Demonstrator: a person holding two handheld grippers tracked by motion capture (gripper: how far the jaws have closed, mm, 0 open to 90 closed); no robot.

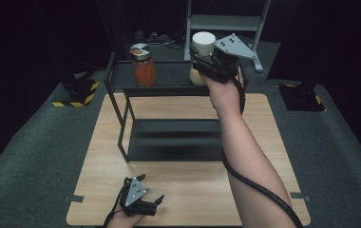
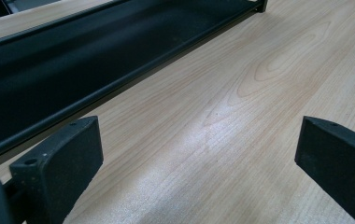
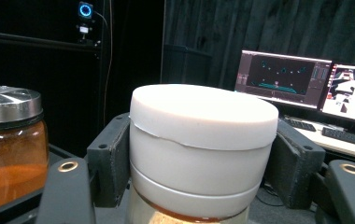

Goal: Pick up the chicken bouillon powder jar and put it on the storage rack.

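Right tongs (image 1: 212, 61), raised over the far end of the table (image 1: 188, 185), pinch the white lid (image 3: 203, 114) of a jar (image 1: 202, 54) that stands, as far as the dim high view shows, on the top shelf of the black rack (image 1: 169, 78), near an orange-filled jar (image 1: 143, 66) with a metal lid. Left tongs (image 1: 156, 203) lie spread and empty at the table's near edge, before the rack's lower shelf (image 2: 49, 79).

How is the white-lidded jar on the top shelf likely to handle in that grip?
The white-lidded jar looks rigid; smooth round walls may slip or twist between the right hand-held gripper pads. Tall and top-gripped, it could tip. Contents suggest moderate weight.
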